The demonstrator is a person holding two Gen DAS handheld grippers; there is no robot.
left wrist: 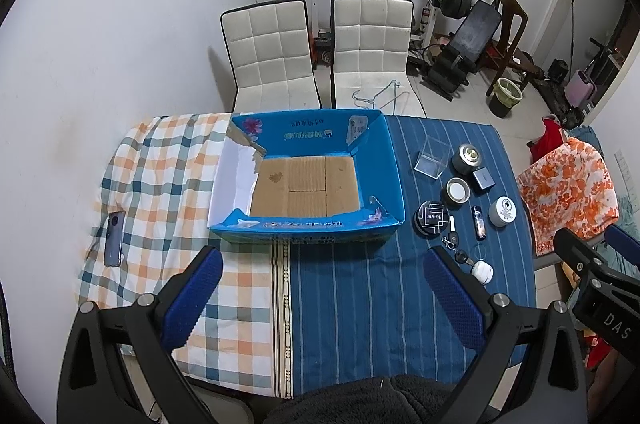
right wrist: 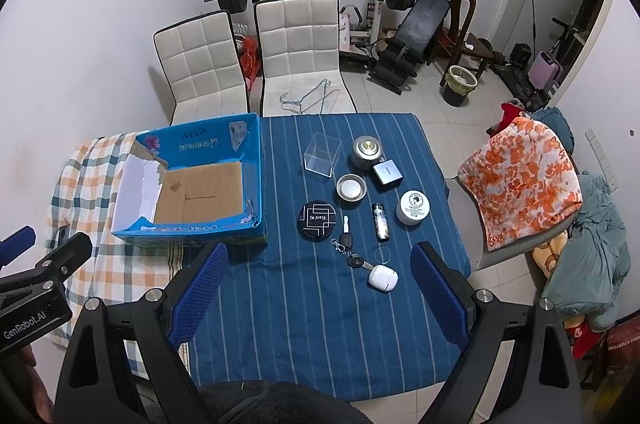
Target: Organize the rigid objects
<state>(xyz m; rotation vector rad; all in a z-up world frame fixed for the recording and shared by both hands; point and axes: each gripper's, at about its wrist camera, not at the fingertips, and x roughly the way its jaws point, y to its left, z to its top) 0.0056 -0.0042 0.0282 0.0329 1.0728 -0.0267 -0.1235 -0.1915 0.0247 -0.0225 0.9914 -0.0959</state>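
Note:
An empty blue cardboard box sits open on the table. To its right on the blue striped cloth lie a clear plastic cube, a metal tin, its lid, a small grey box, a white jar, a black round case, a small bottle, car keys and a white earbud case. My left gripper is open above the table's near edge, before the box. My right gripper is open, just short of the keys and earbud case.
A phone lies on the checked cloth at the left. Two white chairs stand behind the table, with gym gear beyond. A chair draped in an orange floral cloth stands at the right.

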